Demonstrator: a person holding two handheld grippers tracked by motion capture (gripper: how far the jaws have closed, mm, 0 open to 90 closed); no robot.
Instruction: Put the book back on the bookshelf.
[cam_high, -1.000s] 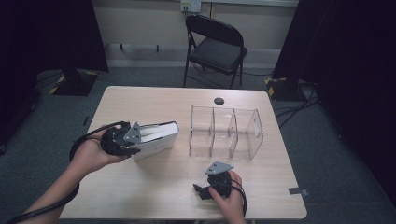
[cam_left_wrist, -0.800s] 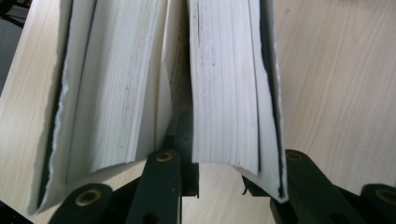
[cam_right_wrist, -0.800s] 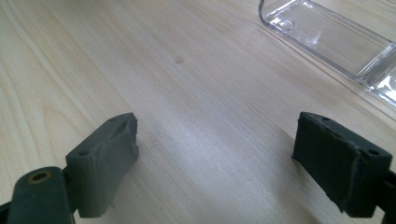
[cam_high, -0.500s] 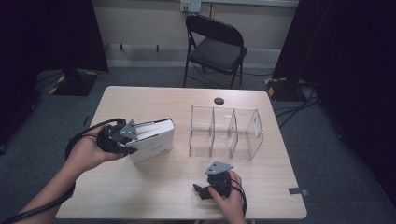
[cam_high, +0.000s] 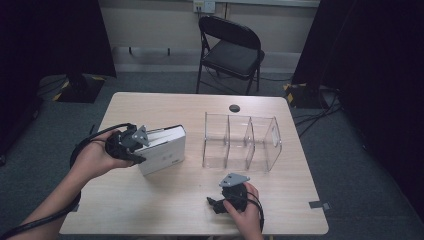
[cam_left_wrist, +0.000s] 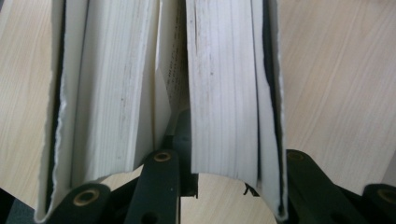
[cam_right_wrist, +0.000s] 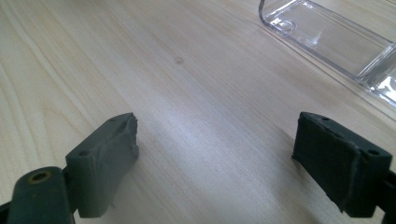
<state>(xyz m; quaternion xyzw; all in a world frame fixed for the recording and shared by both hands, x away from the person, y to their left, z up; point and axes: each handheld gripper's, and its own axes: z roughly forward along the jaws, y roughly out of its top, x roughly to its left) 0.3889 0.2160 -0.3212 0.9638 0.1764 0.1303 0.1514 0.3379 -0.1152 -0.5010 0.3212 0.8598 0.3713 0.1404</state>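
Note:
A thick white book lies on the wooden table left of centre. My left gripper is shut on its left end, the hand behind it. In the left gripper view the book's page edges run up from between the black jaws, the pages parted in the middle; the left gripper is mostly hidden by the paper. My right gripper rests near the table's front edge, jaws pointing left. In its own view the right gripper stands open over bare wood, nothing between its pads.
A clear plastic organiser with three compartments stands right of the book; its corner shows in the right gripper view. A small black disc lies near the far edge. A black folding chair stands behind the table.
The left hand has shifted the book slightly to the left and turned it a little. The right hand and its gripper have kept still.

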